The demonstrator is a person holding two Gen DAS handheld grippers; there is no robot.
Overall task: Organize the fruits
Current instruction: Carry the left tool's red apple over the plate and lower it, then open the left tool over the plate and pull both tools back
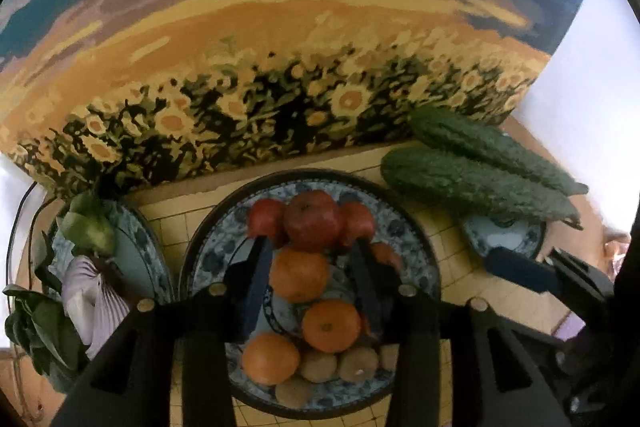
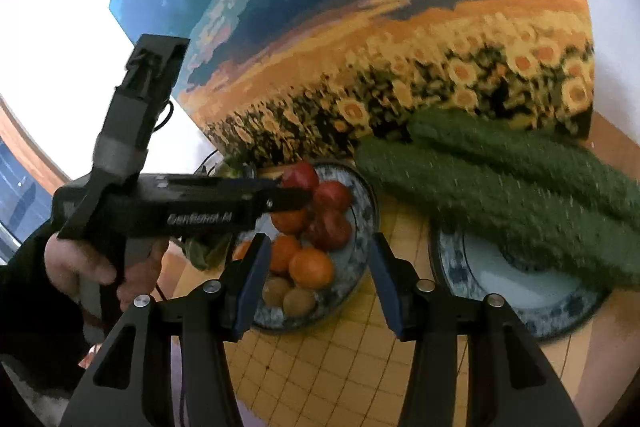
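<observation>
- The left gripper (image 1: 310,279) is hanging steeply over the fruit plate (image 1: 420,259), its jaws standing partly apart around an orange (image 1: 298,273); the pads are showing a sliver of gap on either side, so nothing is being gripped.
- The plate is carrying red apples (image 1: 314,225) at its far edge, two more oranges (image 1: 331,325) nearer, and brown kiwis (image 1: 358,363) nearest the camera.
- The right gripper (image 2: 316,281) is hovering near the plate's right rim, jaws moderately apart and empty, the yellow tiled mat (image 2: 332,359) showing between them.
- In the right wrist view, a hand (image 2: 100,267) in a dark sleeve is holding the left tool, whose black body is crossing in front of the plate's left side and hiding part of the fruit.
- Two bumpy green gourds (image 1: 476,183) are lying side by side on a smaller blue-patterned plate (image 1: 504,239) to the right, overhanging its rim.
- A third plate (image 1: 148,251) on the left is holding leafy greens (image 1: 36,331) and a purple, ribbed vegetable (image 1: 94,295).
- A sunflower-field painting (image 1: 280,67) is leaning against the wall at the far edge of the table, close behind all three plates.
</observation>
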